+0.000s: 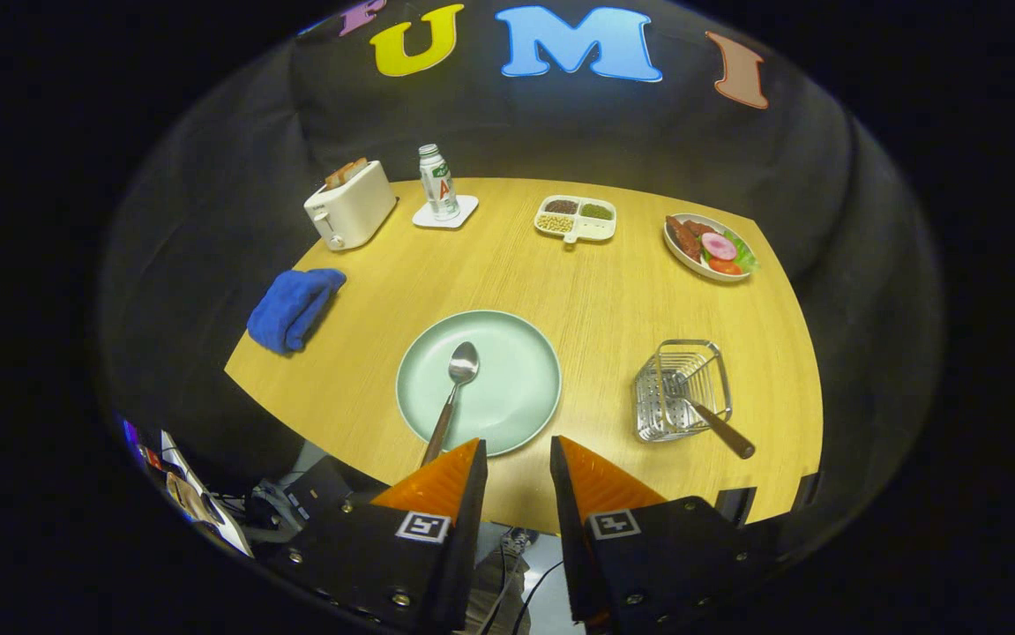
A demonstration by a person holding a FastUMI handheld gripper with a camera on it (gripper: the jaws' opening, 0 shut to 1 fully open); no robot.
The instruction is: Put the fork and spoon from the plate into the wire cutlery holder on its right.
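Spoon: on plate, handle nearest the left finger, bowl far.
Fork: in wire holder, right.
Claw: narrow gap, holding nothing.

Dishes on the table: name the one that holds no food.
The pale green plate just ahead of the open jaws: it carries only the spoon. The divided tray and the white plate both hold food.

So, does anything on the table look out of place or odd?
Nothing spilled or damaged. The fork already sits in the wire holder, leaning with its handle out over the rim. The spoon lies on the plate, handle past the edge. The gripper jaws are open, empty.
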